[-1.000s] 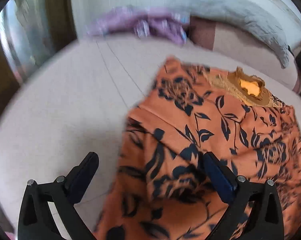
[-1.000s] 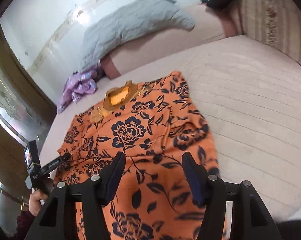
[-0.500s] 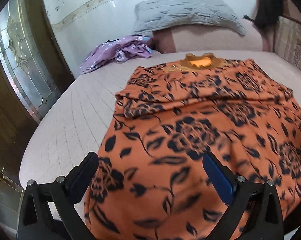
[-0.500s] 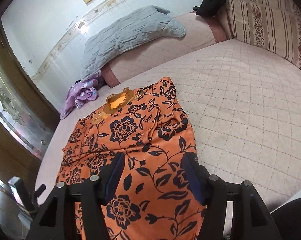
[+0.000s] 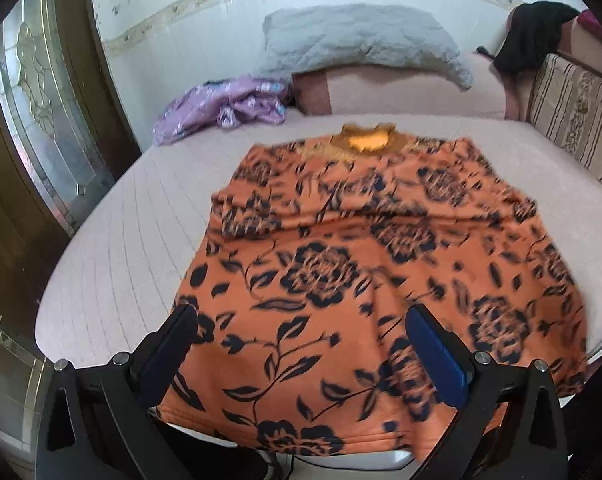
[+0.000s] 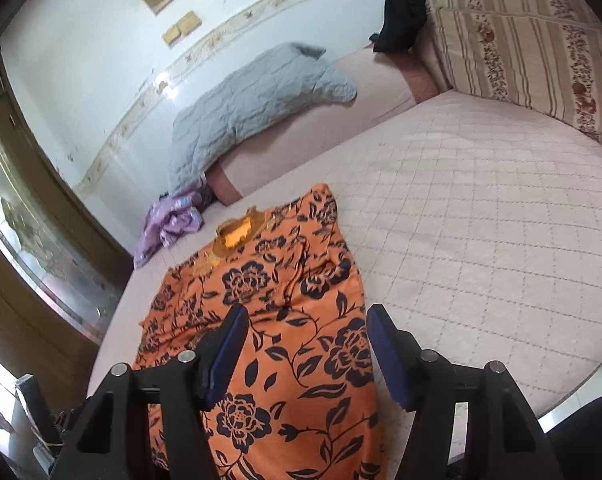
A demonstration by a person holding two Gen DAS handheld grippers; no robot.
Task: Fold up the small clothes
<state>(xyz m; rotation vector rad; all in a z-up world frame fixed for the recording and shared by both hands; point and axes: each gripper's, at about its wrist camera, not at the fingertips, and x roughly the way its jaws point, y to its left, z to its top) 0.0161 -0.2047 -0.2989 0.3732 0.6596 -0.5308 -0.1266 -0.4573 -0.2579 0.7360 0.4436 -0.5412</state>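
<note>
An orange top [image 5: 341, 264] with a dark flower print lies spread flat on the bed [image 5: 113, 248], neckline toward the far end and hem at the near edge, both sleeves folded in over the body. The left gripper [image 5: 301, 320] hangs above the lower part of the top, its fingers [image 5: 435, 354] wide apart with nothing clamped between them. The right gripper [image 6: 307, 336] hangs over the top's right side near the hem, its fingers [image 6: 389, 352] also apart and holding nothing. At the far end of the bed a crumpled purple garment [image 5: 225, 106] lies just beside a grey pillow [image 5: 361, 40], well apart from the top. A striped cushion [image 6: 529, 48] stands along the right side.
</note>
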